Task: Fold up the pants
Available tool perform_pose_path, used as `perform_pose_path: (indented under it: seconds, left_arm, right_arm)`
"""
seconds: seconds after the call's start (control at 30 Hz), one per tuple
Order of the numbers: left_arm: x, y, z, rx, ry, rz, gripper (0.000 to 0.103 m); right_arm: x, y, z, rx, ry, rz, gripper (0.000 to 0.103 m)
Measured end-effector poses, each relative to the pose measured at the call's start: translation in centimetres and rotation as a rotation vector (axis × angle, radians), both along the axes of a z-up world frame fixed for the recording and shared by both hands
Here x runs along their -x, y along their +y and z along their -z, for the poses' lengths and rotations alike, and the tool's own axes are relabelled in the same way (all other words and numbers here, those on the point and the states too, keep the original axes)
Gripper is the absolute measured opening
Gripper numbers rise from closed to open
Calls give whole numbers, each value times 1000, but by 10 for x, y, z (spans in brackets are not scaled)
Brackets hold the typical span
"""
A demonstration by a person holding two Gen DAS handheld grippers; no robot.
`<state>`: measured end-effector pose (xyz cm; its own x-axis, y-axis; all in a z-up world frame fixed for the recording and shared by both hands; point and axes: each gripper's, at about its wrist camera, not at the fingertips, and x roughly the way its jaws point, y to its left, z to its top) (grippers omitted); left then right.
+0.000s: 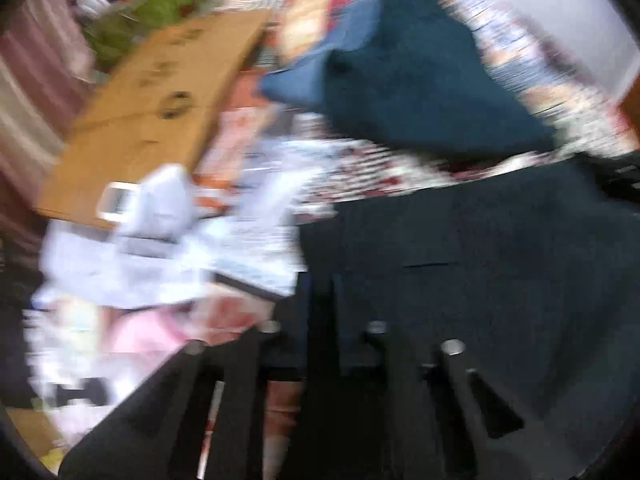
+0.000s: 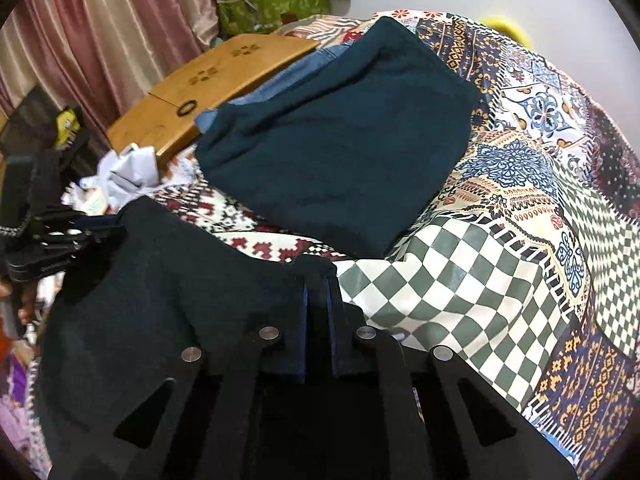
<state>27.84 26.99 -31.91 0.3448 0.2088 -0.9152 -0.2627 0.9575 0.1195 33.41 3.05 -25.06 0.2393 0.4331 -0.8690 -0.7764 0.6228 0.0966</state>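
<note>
1. The bed (image 2: 500, 184) takes up most of the view, covered in a busy patchwork spread of checks, florals and zigzags.
2. Folded dark teal clothes (image 2: 340, 140) sit stacked on the bed further back, with a bit of blue denim (image 2: 280, 80) poking out underneath on the far side.
3. The pants (image 2: 160, 300) (very dark, near black) are bunched up at the near edge of the bed, between the two tongs.
4. A wooden board (image 2: 208, 80) with paw prints lies past the stack, near the pink curtain (image 2: 100, 32).
5. A crumpled white cloth (image 2: 128, 172) sits just beside the board.
6. Right tongs (image 2: 316, 280): pinched together on an edge of the pants, fabric caught between the blue pads.
7. Left tongs (image 2: 92, 240): clamped on the opposite edge of the pants; the left wrist view is badly blurred, but dark cloth (image 1: 480, 260) fills it right at the fingers.
</note>
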Motion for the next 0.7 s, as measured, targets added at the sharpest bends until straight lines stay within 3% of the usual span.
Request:
perform_pose_path:
  seconds: [0.03, 0.13, 0.2, 0.3, 0.37, 0.47, 0.53, 0.7]
  left_arm:
    - [0, 6, 5, -21, 24, -18, 9]
    - [13, 27, 0, 136, 3, -63, 9]
    - [26, 32, -16, 178, -46, -70, 13]
    - [46, 28, -41, 185, -94, -63, 33]
    - [57, 19, -55, 214, -127, -56, 53]
    - [76, 4, -72, 257, -158, -41, 60]
    - [84, -4, -73, 270, -153, -47, 71]
    - [105, -27, -73, 340, -134, -78, 77]
  right_arm:
    - [-1, -1, -2, -3, 7, 6, 9]
    - [-2, -17, -20, -28, 21, 42, 13]
    - [3, -36, -37, -61, 14, 50, 15]
    - [17, -61, -56, -90, -5, 74, 20]
    - [31, -80, -67, -114, -14, 78, 23]
    - [54, -105, -77, -125, -37, 88, 29]
    - [71, -120, -80, -119, -56, 93, 30]
    - [106, -152, -80, -110, -100, 111, 34]
